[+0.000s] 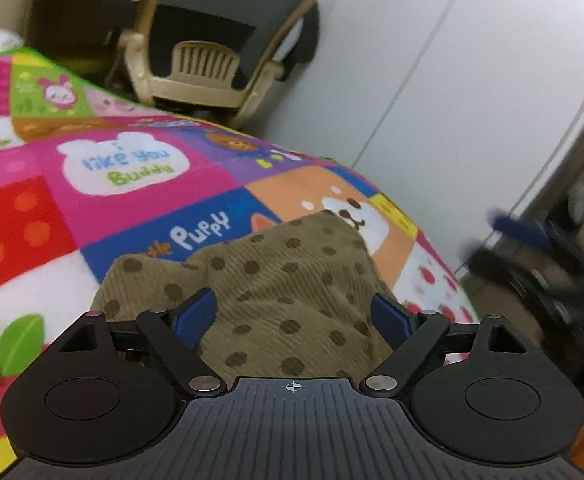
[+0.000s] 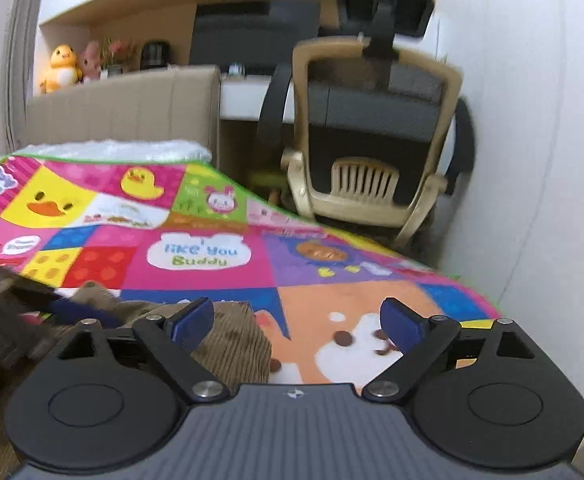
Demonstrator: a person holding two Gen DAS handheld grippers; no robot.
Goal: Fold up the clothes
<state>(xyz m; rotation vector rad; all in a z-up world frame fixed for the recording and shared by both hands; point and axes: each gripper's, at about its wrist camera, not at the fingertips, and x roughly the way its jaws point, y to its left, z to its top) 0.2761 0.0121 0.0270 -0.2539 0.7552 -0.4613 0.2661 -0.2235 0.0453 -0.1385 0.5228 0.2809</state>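
Olive-brown corduroy dotted with dark spots, the garment (image 1: 292, 292) lies rumpled on a bright cartoon-patchwork blanket (image 1: 132, 200) in my left wrist view. My left tongs (image 1: 295, 314) hang over it with blue pads spread wide, cloth showing between them, neither pad pressing on it. My right tongs (image 1: 531, 276) blur past at the right edge. A beige mesh chair (image 1: 220, 40) stands beyond the blanket by a white wall.

From my right wrist view, my right tongs (image 2: 297, 326) gape apart over the blanket's puppy square (image 2: 343, 340), holding nothing. The garment (image 2: 232, 344) sits under their left pad. My left tongs (image 2: 80, 308) smear in at the left.
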